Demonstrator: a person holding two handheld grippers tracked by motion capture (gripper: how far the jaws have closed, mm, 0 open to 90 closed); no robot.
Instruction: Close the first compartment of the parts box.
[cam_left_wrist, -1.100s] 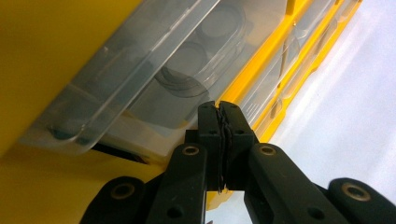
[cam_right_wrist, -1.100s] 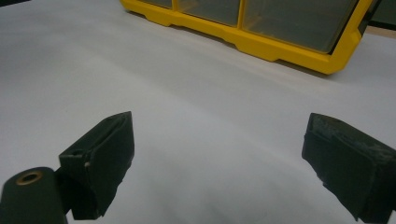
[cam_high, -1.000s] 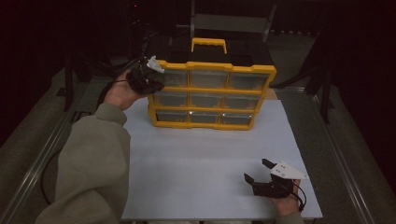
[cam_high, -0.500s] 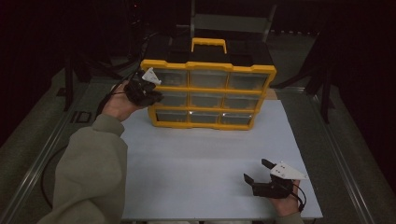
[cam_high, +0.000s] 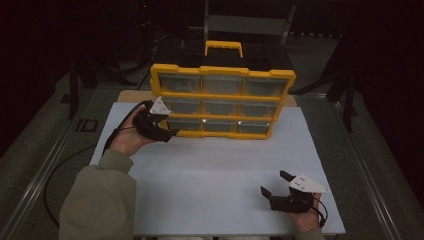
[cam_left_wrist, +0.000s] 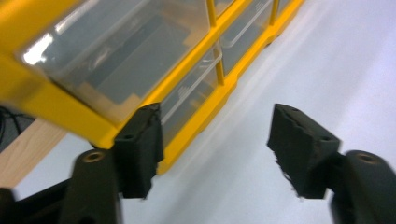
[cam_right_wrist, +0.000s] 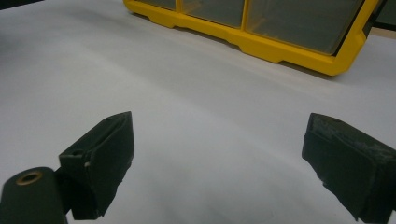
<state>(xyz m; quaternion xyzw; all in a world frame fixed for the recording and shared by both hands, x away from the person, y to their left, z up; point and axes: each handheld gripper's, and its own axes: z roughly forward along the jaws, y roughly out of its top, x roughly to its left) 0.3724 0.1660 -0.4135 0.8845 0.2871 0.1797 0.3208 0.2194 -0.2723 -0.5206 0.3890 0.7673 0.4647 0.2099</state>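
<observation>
Now the left tongs (cam_high: 167, 131) sit lower in the high view than a second ago: they have dropped from the upper left corner of the yellow drawer cabinet (cam_high: 222, 102) to its lower left corner, at centre-left of the frame. Their jaws have just been opening and stand spread with nothing between them. In the left gripper view one pad (cam_left_wrist: 140, 144) lies just beside the cabinet's bottom corner; whether it touches I cannot tell. The cabinet stands upright at the far edge of the white table (cam_high: 220, 195), upper middle of the frame, its clear drawers all pushed in. The right tongs (cam_high: 277, 184) have kept their spot at lower right, spread wide over bare table. Probably the left hand is lining up on the bottom left drawer (cam_high: 179, 124), with no grip made yet.
</observation>
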